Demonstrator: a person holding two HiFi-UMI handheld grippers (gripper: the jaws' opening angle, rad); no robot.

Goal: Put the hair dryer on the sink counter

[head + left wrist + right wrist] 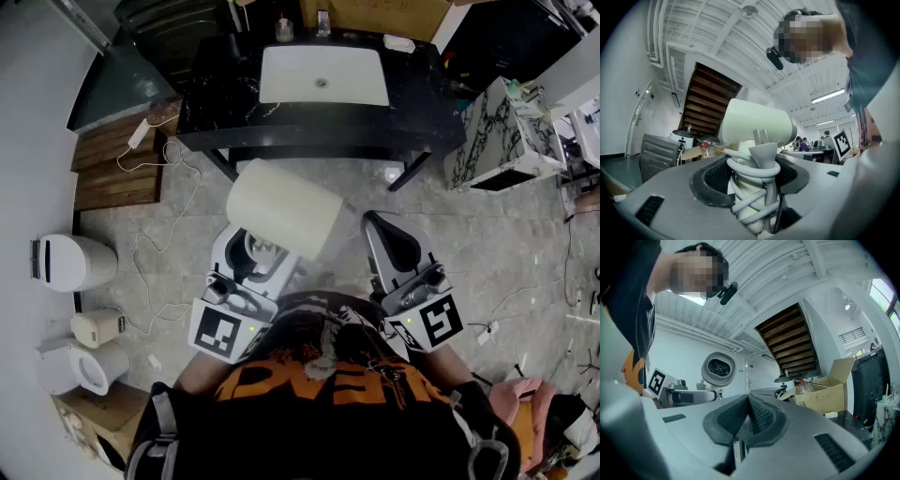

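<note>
A white hair dryer (284,208) stands upright above my left gripper (251,251), which is shut on its handle. In the left gripper view the handle (752,187), wrapped in its white cord with the plug on top, sits between the two dark pads, and the barrel (757,123) rises above them. My right gripper (386,234) points forward beside it, shut with nothing between its pads (759,416). In the right gripper view the hair dryer (718,368) shows its rear grille at the left. The black sink counter (216,94) with a white basin (323,75) lies ahead.
A white bin (70,262) and a toilet (80,366) stand at the left on the tiled floor, with a cable (159,253) trailing across it. A marbled cabinet (497,136) is at the right. A cardboard box (827,397) and a bottle rest on the counter.
</note>
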